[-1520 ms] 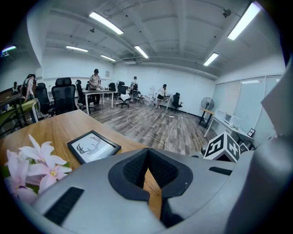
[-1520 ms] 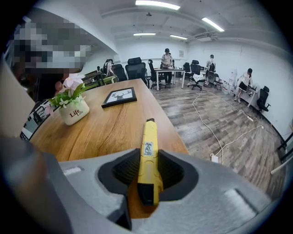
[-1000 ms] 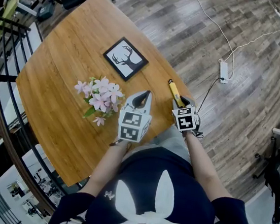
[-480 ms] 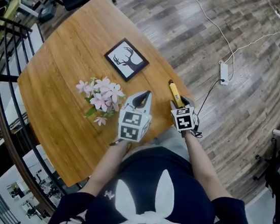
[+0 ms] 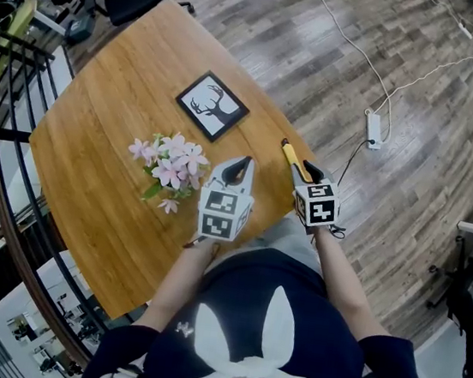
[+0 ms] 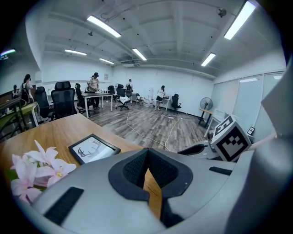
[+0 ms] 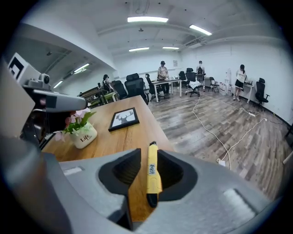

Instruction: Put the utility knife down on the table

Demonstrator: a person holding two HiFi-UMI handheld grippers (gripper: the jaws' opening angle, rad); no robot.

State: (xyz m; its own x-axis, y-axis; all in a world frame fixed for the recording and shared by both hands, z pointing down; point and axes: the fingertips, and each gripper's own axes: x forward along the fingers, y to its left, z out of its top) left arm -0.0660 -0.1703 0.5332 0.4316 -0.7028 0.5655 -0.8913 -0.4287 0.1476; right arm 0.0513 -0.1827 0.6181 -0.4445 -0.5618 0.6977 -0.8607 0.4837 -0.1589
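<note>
The yellow utility knife [image 5: 292, 157] lies on the wooden table [image 5: 121, 82], close to its right edge and pointing away from me. My right gripper [image 5: 307, 170] hovers just behind and above it. In the right gripper view the knife [image 7: 152, 176] shows in the gap between the jaws. Bare table is visible to its left and no pad presses on it. These jaws have just been closing, and the right gripper [image 7: 149, 153] stays open. My left gripper [image 5: 241, 166] hangs over the table beside the flowers, its fingertips meeting and nothing held; the left gripper [image 6: 146, 151] is shut.
A pot of pink flowers [image 5: 171, 163] and a black-framed deer picture [image 5: 212, 105] stand further in on the table. The table edge runs right beside the knife. A power strip [image 5: 372, 124] with cables lies on the floor. A railing borders the left.
The right gripper has lifted a little off the knife, which stays lying at the table's edge. The left gripper has not moved.
</note>
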